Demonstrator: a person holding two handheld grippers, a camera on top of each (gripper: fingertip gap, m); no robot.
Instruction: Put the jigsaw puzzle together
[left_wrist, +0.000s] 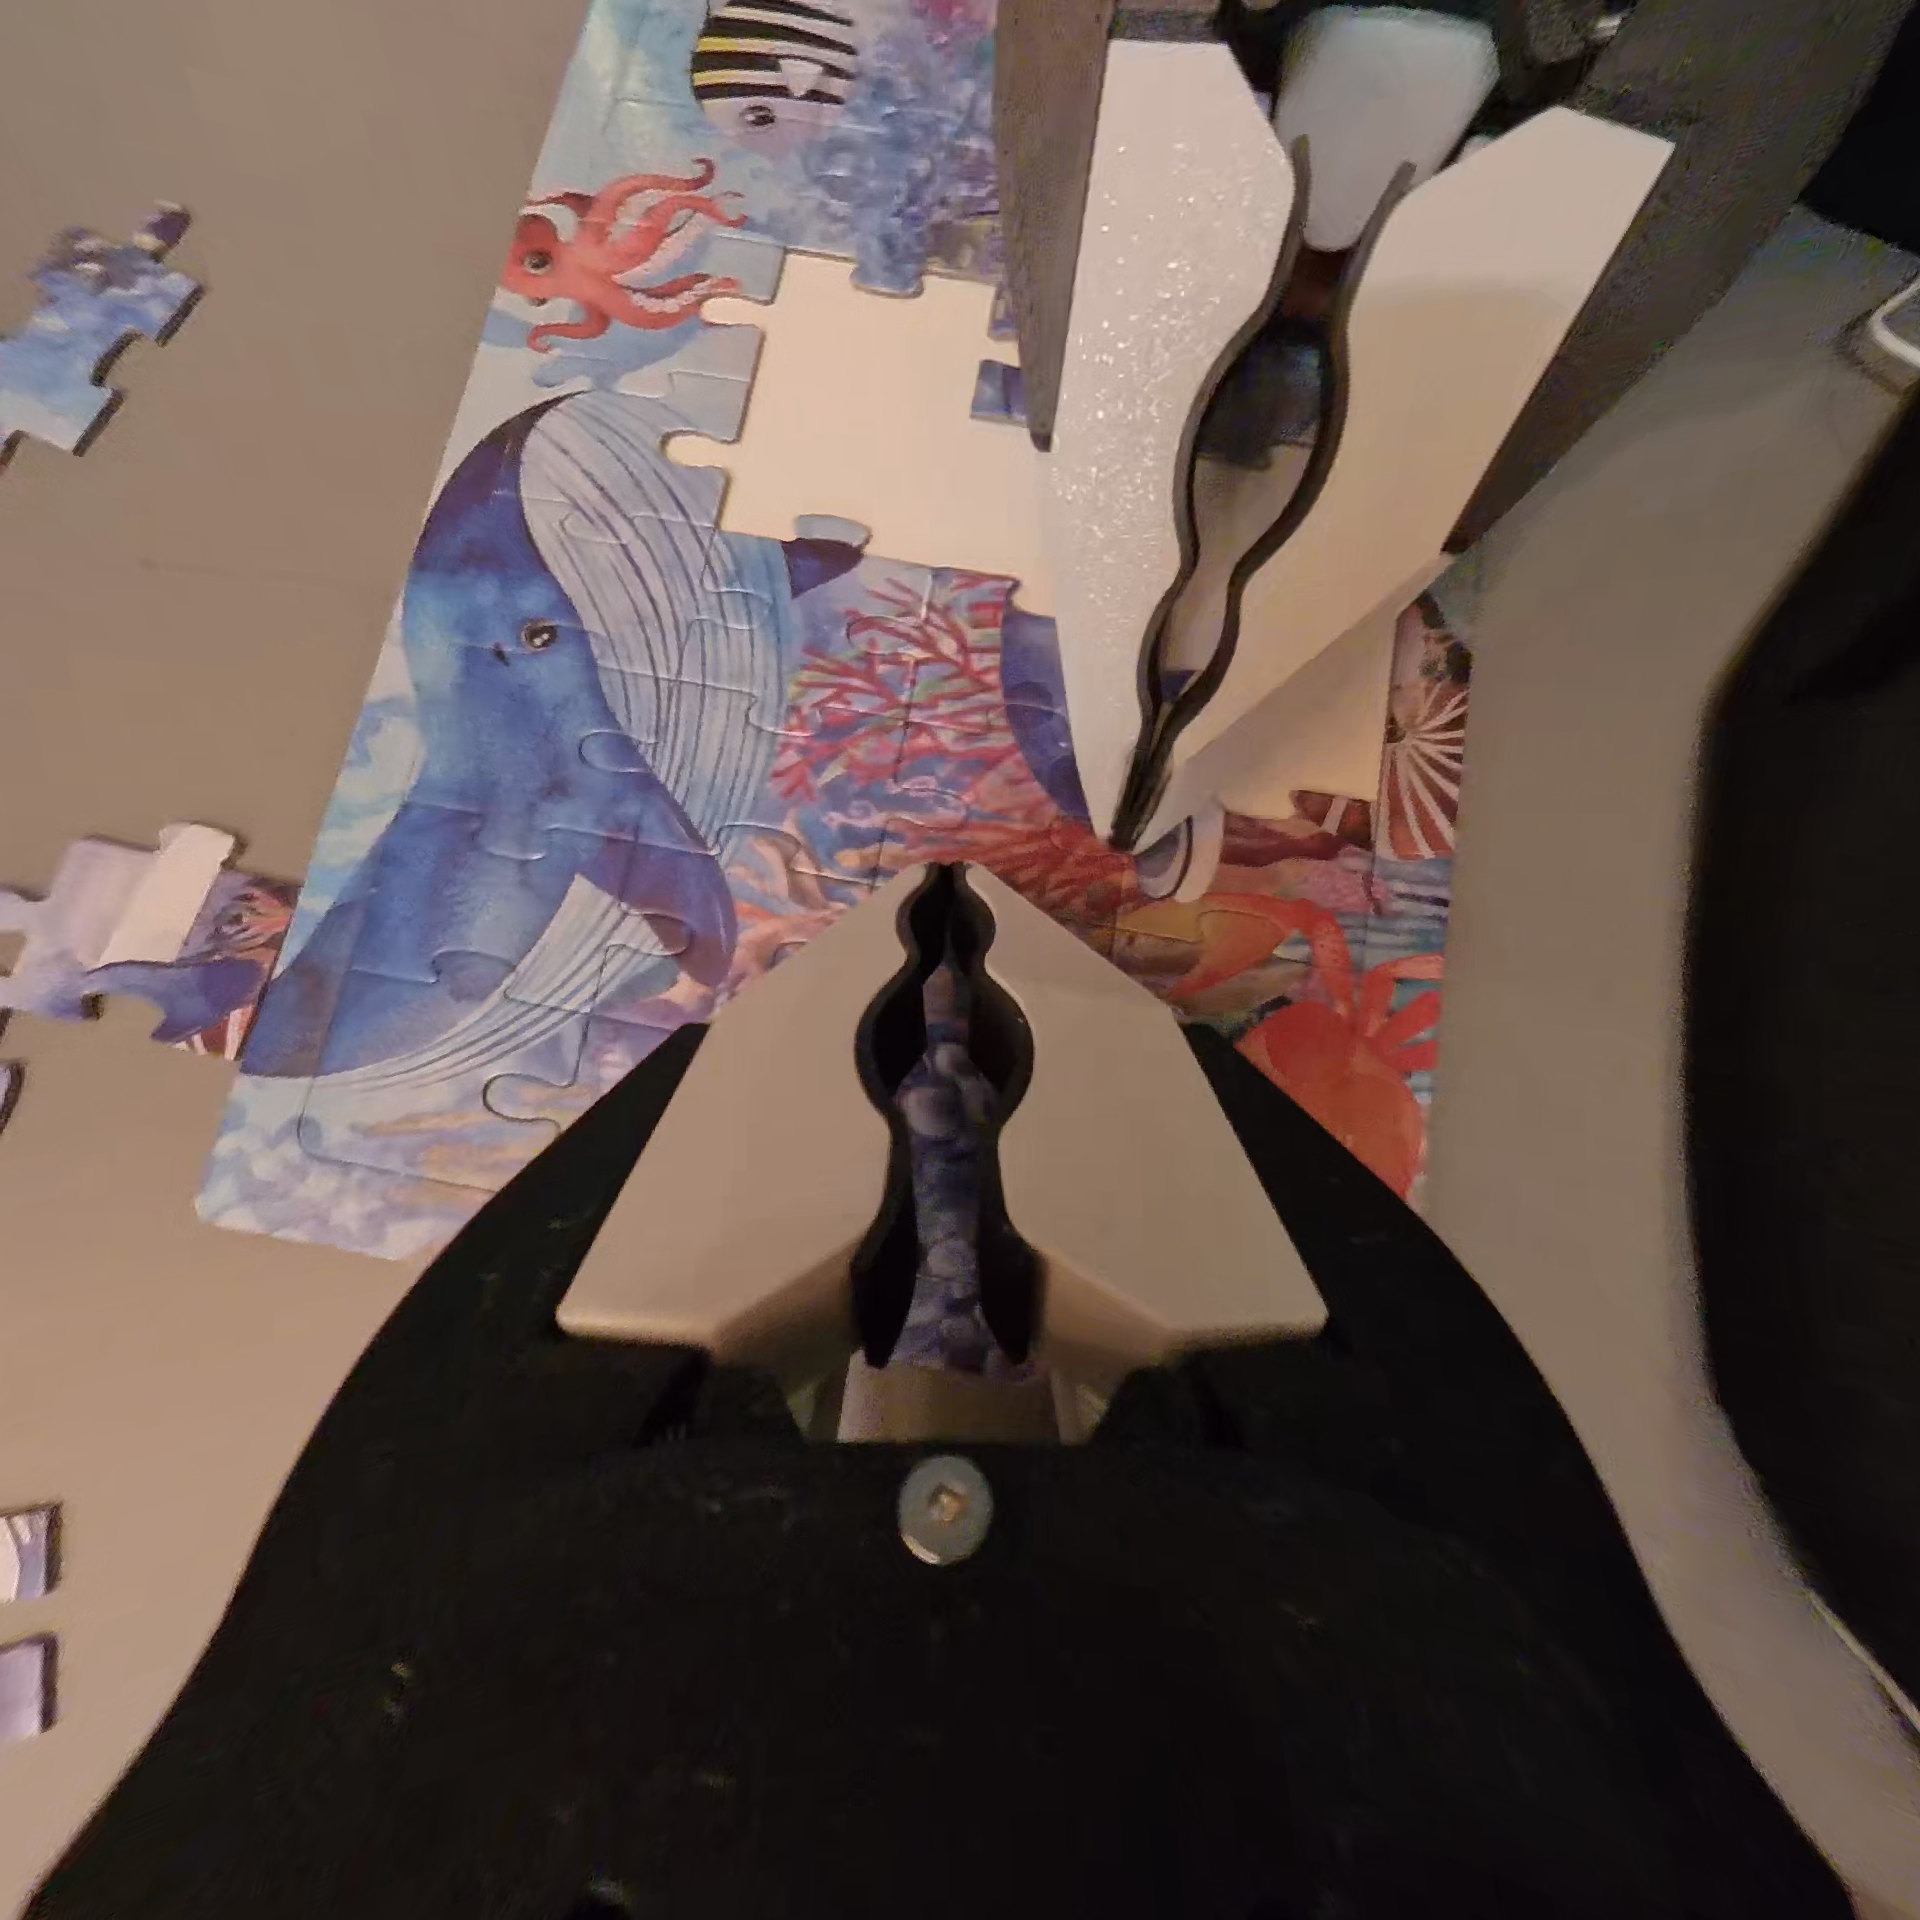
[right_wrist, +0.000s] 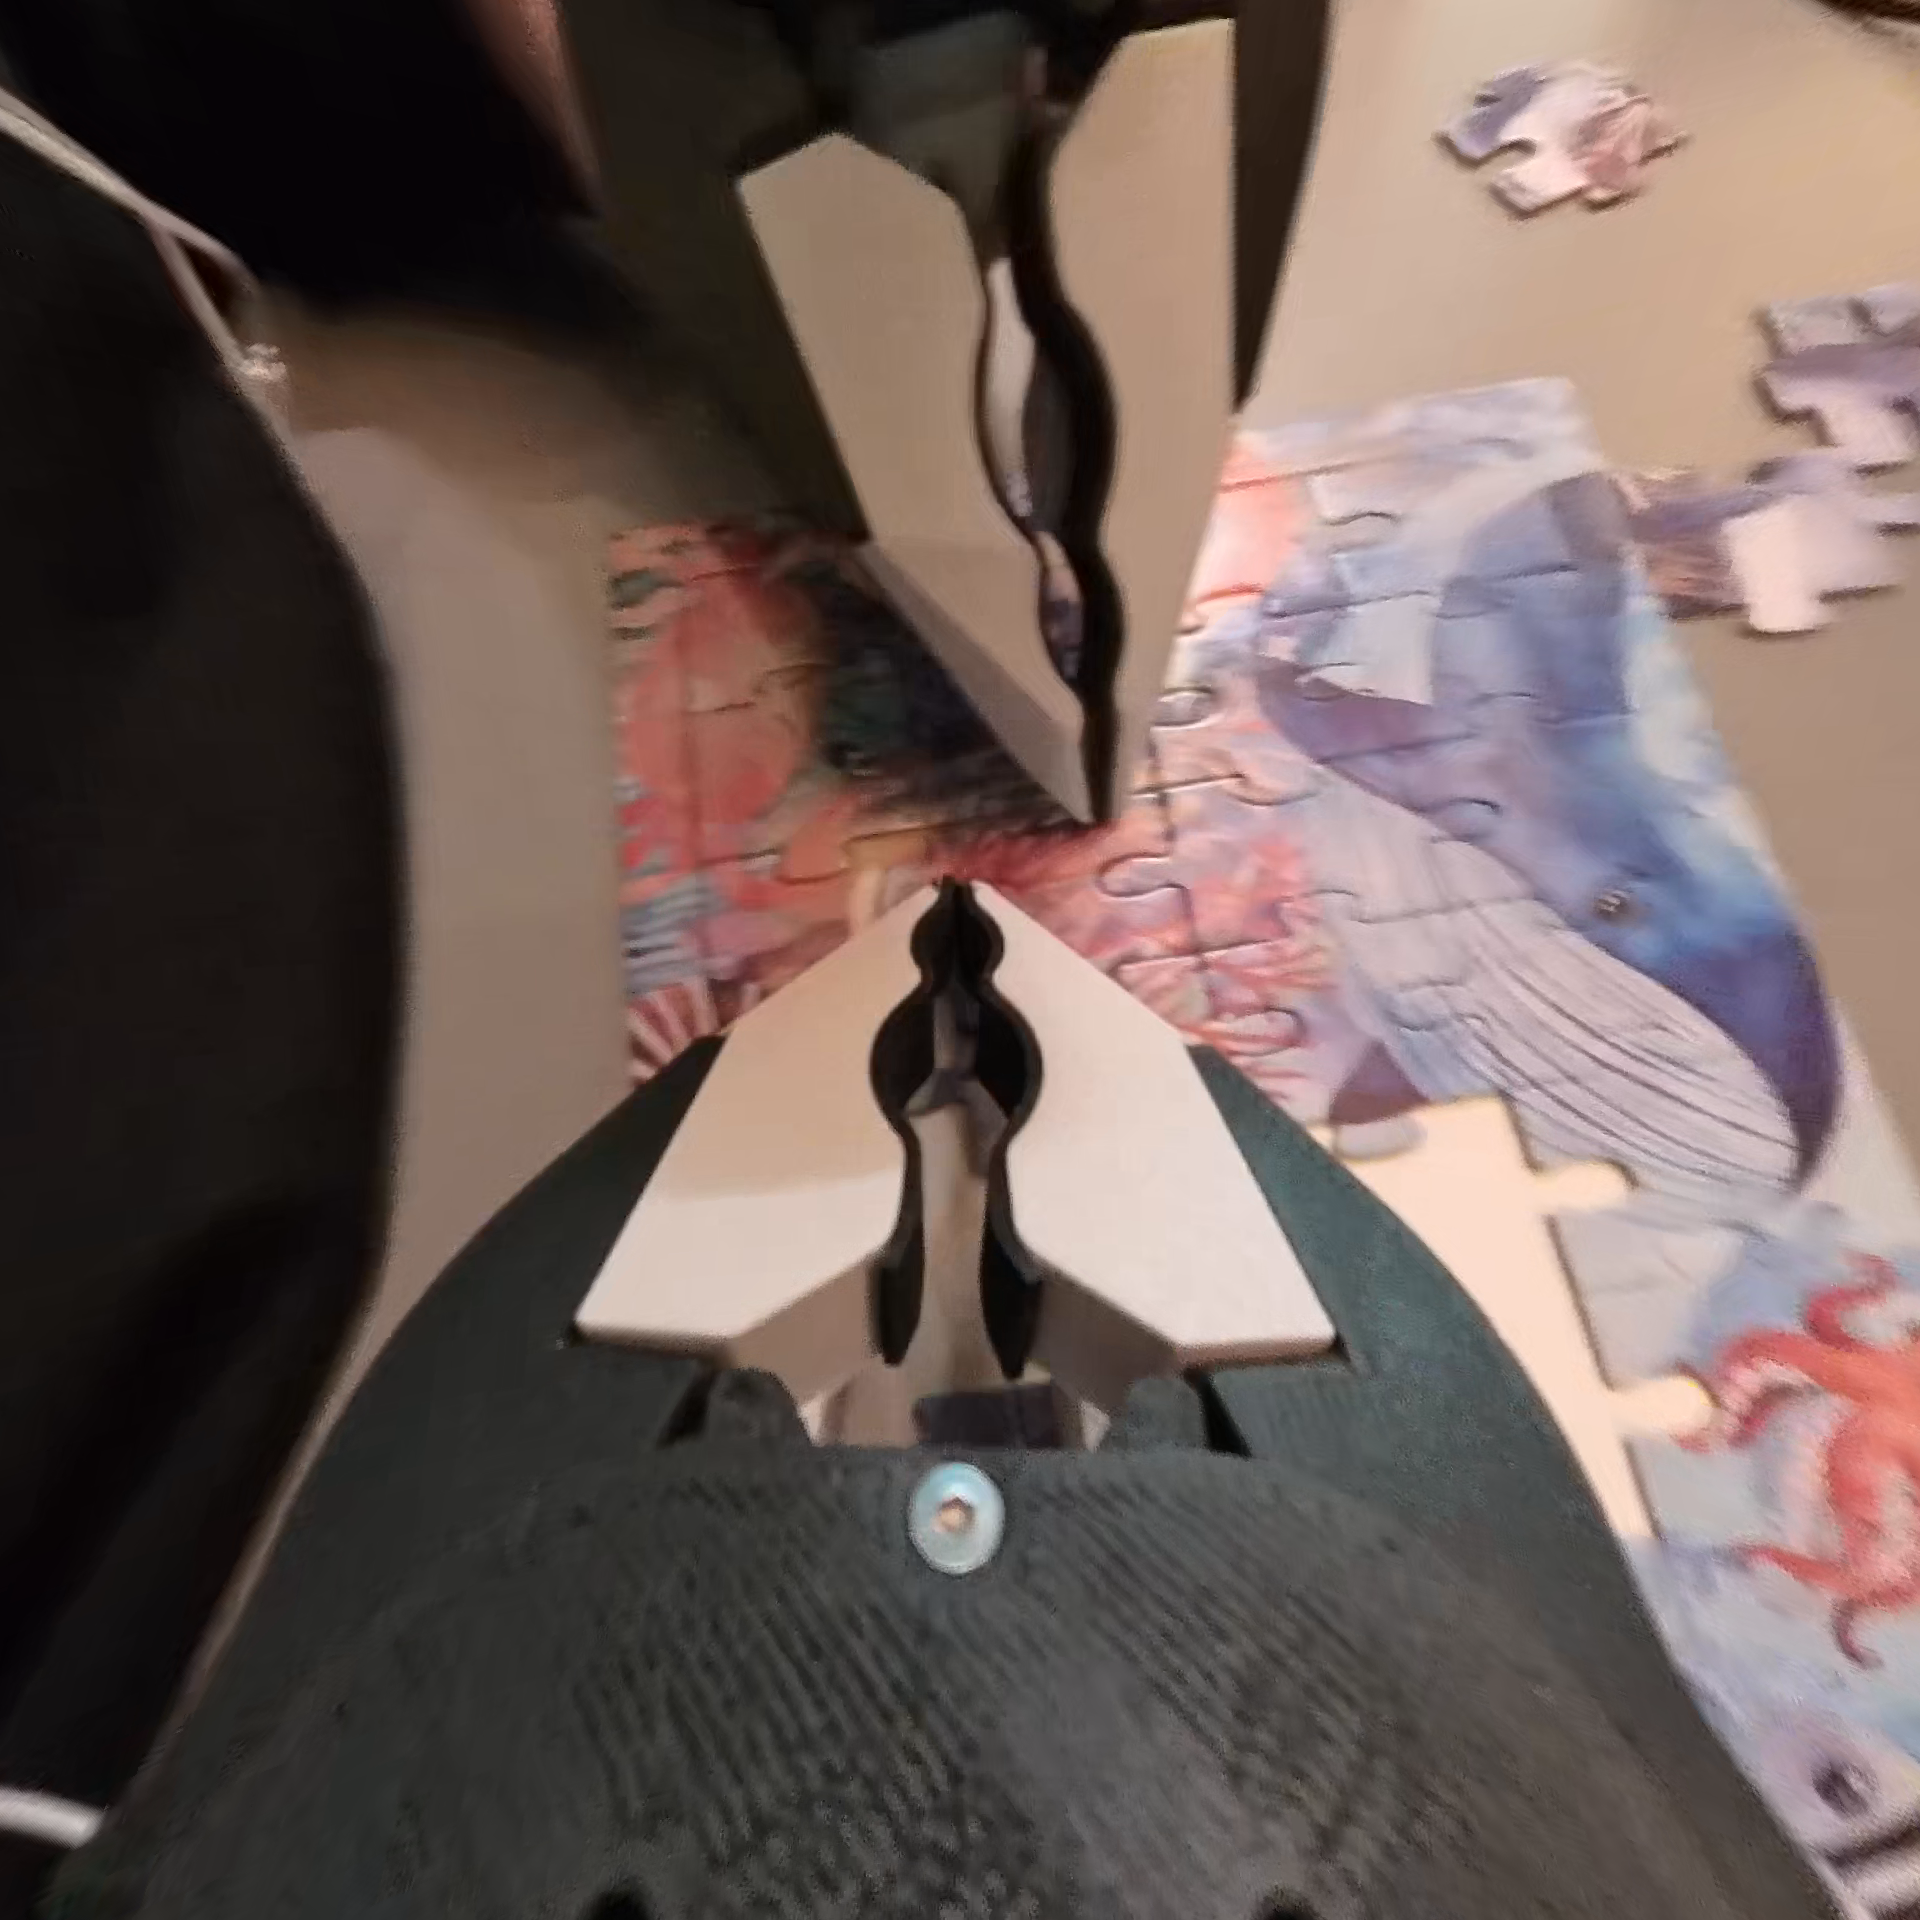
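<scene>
A glossy cardboard jigsaw puzzle (left_wrist: 582, 790) with a blue whale lies mid-frame on the matte beige surface (left_wrist: 260, 1403), with loose knobbed pieces (left_wrist: 94, 332) at left. The left gripper (left_wrist: 948, 878) and the right gripper (right_wrist: 948, 894) both have wavy black jaws pressed together, tips over the coral area, nearly meeting.

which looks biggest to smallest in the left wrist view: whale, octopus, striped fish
1. whale
2. octopus
3. striped fish, though the top edge crops it, so its rank against the octopus is unsure.
</scene>
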